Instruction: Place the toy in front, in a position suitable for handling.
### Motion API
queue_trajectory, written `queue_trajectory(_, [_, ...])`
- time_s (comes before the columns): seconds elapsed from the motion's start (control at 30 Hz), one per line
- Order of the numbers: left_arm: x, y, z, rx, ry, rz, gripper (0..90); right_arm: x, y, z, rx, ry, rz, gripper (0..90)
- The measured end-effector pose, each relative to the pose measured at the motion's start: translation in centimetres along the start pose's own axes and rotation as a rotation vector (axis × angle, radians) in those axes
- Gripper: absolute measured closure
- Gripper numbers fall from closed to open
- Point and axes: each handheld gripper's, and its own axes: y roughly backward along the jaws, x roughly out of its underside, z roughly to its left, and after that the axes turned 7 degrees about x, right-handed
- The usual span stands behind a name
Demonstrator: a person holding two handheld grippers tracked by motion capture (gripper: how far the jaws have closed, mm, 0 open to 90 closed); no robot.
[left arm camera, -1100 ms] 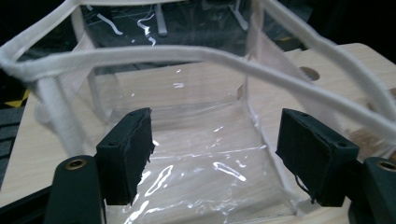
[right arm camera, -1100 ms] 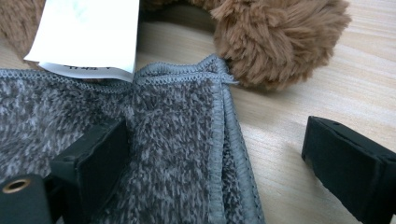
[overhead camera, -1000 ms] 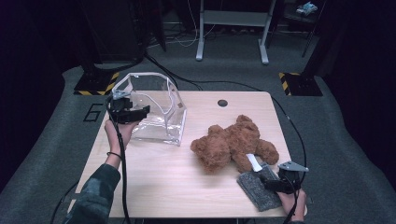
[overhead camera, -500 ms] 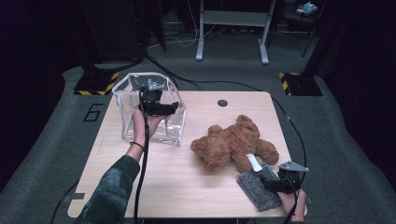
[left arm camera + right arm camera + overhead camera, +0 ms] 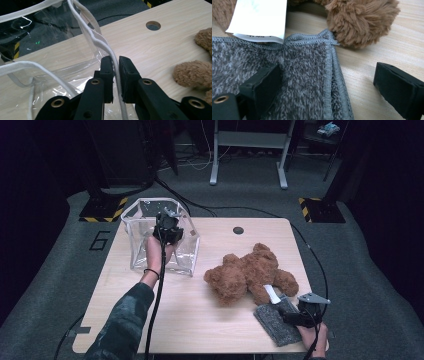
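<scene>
Bag, clear plastic with white piping, is what I'm working on: my left gripper has just been closing, and its jaws now pinch the white rim of the bag's mouth between the pads, with almost no gap left. To do this step well, I judge I should keep that pinch firm and lift or pull gently along the rim's line so the soft mouth opens without the piping slipping out; a jerk could collapse the wall or tip the bag. Just beyond the tips the rim curls up and away; past it lies bare table, and off to one side the bear.

My right gripper has its jaws spread wide, pressing on nothing. One jaw rests on the grey cloth, the other stands over bare wood beside the cloth's hemmed edge. Ahead of the tips, the bear's paw touches the cloth's far corner, and its white tag overlaps the far hem. I'd hold that hand where it is until the bag stands open.
</scene>
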Motion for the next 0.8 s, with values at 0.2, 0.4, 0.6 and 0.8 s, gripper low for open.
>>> queue_trajectory(0.2, [0.1,-0.3,1.2,-0.054,-0.032,-0.002,83.9,0.0,0.0,0.0,0.0,0.0,0.0,7.2])
queue_trajectory(0.4, [0.2,-0.4,2.2,-0.084,-0.042,0.0,83.3,0.0,0.0,0.0,0.001,0.0,0.0,7.2])
queue_trajectory(0.6, [0.2,-0.8,3.6,-0.13,-0.054,0.012,82.6,0.0,0.0,0.0,0.0,0.0,0.0,7.2])
queue_trajectory(0.8, [0.3,-1.0,3.5,-0.093,-0.025,0.02,70.2,0.0,0.0,0.0,0.0,0.0,0.0,7.2])
